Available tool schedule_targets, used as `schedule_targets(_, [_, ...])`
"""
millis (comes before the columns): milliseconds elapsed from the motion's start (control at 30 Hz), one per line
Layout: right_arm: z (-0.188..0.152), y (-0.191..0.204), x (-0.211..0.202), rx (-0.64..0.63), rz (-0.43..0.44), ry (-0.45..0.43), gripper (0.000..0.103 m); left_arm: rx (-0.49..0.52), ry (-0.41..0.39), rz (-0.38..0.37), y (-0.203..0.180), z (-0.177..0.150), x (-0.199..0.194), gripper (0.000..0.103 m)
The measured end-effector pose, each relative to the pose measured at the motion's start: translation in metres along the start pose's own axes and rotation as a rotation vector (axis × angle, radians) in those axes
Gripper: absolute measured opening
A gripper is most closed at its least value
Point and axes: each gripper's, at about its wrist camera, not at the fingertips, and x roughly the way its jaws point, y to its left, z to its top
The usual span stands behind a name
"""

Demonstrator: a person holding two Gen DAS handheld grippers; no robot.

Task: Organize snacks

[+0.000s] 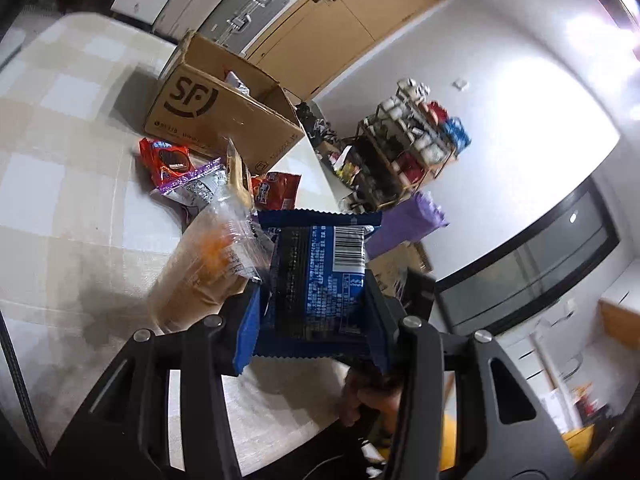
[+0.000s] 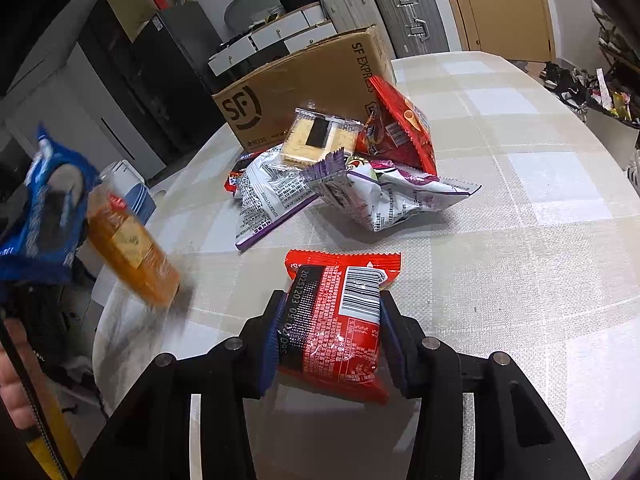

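My left gripper (image 1: pixel 312 282) is shut on a blue snack packet (image 1: pixel 320 248), held above the table with its barcode side facing the camera. In the right wrist view that blue packet (image 2: pixel 44 216) shows at the far left. Beside it an orange snack pack in clear wrap (image 1: pixel 200 276) is tilted and blurred, its lower end near the table's left edge (image 2: pixel 132 252). My right gripper (image 2: pixel 331 300) is shut on a red snack packet (image 2: pixel 340 340) low over the table. A pile of several snack bags (image 2: pixel 340 168) lies in front of the open SF cardboard box (image 2: pixel 304 92).
The checked tablecloth (image 2: pixel 520 240) covers the table, whose rounded edge runs along the left. Suitcases (image 2: pixel 408 16) and a wooden door (image 2: pixel 504 4) stand behind the box. A cluttered shelf rack (image 1: pixel 404 148) stands beyond the table. A hand (image 1: pixel 368 396) shows beneath the left gripper.
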Motion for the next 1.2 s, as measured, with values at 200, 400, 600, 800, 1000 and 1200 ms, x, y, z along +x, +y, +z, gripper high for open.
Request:
schedule_targets(200, [-0.001, 0.011, 0.004, -0.078, -0.060, 0.000, 0.045, 0.050, -0.001, 0.185, -0.002, 0.004, 0.006, 0.042])
schedule_targets(400, [0.000, 0.014, 0.004, -0.101, -0.068, 0.004, 0.045, 0.199, 0.058, 0.396, -0.018, -0.010, 0.027, 0.043])
schedule_targets(600, [0.001, 0.012, 0.005, -0.099, -0.064, 0.003, 0.045, 0.284, 0.055, 0.408, -0.034, -0.017, 0.030, 0.043])
schedule_targets(800, [0.001, 0.008, 0.001, -0.086, -0.048, -0.002, 0.045, 0.302, 0.155, 0.436, -0.020, -0.030, 0.055, 0.042])
schedule_targets(1000, [0.001, 0.008, 0.000, -0.090, -0.047, -0.004, 0.045, 0.385, 0.255, 0.467, -0.008, -0.060, 0.090, 0.043])
schedule_targets(1200, [0.001, 0.002, -0.004, -0.071, -0.041, -0.009, 0.045, 0.471, 0.295, 0.533, -0.011, -0.075, 0.113, 0.043])
